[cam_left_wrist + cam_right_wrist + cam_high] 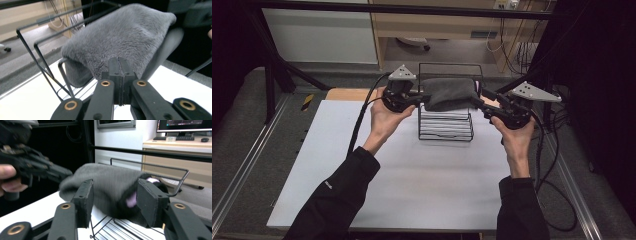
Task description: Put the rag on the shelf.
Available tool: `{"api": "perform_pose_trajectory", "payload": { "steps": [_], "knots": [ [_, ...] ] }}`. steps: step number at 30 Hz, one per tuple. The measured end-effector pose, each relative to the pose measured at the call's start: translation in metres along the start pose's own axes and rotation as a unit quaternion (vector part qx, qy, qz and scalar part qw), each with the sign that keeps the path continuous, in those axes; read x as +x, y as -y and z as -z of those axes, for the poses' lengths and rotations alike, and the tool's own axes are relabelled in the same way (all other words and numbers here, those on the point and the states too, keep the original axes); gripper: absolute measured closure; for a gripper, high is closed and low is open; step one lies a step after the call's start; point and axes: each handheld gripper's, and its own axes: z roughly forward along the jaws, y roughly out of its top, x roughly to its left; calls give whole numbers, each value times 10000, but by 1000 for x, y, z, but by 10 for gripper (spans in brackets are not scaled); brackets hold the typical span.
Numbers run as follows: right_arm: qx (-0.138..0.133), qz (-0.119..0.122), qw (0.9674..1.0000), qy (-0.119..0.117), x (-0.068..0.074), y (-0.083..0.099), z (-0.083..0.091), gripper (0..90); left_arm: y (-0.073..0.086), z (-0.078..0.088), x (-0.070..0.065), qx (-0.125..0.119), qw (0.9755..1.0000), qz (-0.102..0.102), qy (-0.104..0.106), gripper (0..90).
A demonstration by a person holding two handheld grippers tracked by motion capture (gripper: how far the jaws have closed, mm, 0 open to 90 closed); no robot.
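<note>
A grey fuzzy cloth [449,92] lies bunched across the top of a black wire basket [446,136] at the back middle of the white table [412,185]. My left gripper [421,98] is shut on the cloth's left end; in the left gripper view its jaws [118,60] meet tight at the cloth [125,37]. My right gripper [477,103] is at the cloth's right end. In the right gripper view its jaws [115,182] stand apart, the cloth [112,182] lies between them unpressed, and a pink patch [131,201] shows in a fold.
White striped layers [444,122] are stacked inside the basket. The basket's wire rim [27,47] rises around the cloth. A wooden desk [432,22] stands beyond the table, and black frame bars [272,75] run along the left side. Cables [552,165] trail on the right.
</note>
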Motion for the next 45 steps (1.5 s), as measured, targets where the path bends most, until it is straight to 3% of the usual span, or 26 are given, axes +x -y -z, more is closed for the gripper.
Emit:
{"api": "perform_pose_trajectory", "payload": {
  "steps": [2,5,9,16,24,31,37,41,45],
  "knots": [
    [19,7,10000,-27,1,-2,-1,596,3,-4,0,83,9999,-40,-72,899],
    [258,-18,9996,-58,1,-1,-7,775,9,-10,0,134,9998,-54,-125,899],
    [601,-136,9981,20,-4,10,-17,887,15,-16,2,146,9998,-38,-163,899],
    [778,-267,9964,197,-14,35,-29,900,24,-30,4,94,9995,32,-293,899],
    [660,-255,9973,221,-19,43,-32,860,26,-32,7,54,9995,119,-295,897],
    [520,-146,9985,79,-10,33,-21,700,24,-16,2,105,9996,140,-228,747],
    [561,-173,9983,58,-1,18,-10,413,26,3,2,239,9992,132,-294,539],
    [592,-202,9980,95,3,12,-5,227,31,20,5,307,9983,190,-449,414],
    [700,-288,9971,27,5,11,0,120,44,35,9,464,9975,240,-483,313]
  ]
}}
